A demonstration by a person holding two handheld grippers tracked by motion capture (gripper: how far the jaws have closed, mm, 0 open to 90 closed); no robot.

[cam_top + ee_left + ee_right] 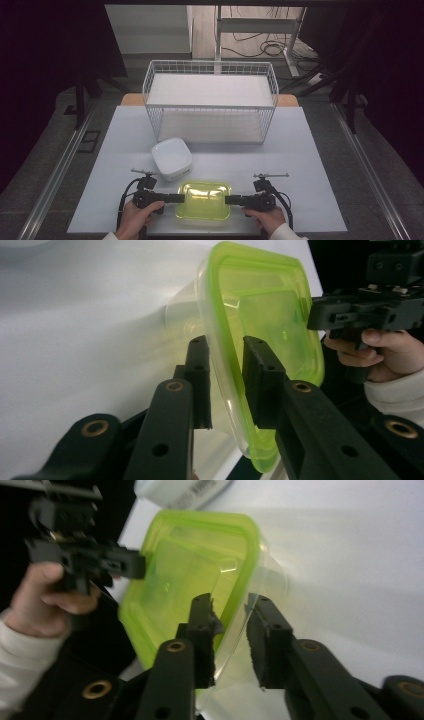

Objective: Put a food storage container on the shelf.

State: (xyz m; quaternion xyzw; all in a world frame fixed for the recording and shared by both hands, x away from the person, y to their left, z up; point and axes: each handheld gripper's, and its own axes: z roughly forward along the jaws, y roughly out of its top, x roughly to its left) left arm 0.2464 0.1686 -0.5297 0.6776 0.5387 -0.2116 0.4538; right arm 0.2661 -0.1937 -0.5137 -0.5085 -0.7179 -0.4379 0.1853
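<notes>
Both the left gripper [172, 198] and right gripper [231, 200] clamp opposite rims of the translucent green-lidded plastic container [204, 200] on the desk's [310, 165] near edge, sharing its weight for a level lift.

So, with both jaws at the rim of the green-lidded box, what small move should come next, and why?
Probably a short, level lift with both hands together. The left gripper and the right gripper each have their jaws astride the rim of the green-lidded box, on opposite ends. The gaps look narrow, but firm contact is hard to confirm, so finish closing first.
</notes>
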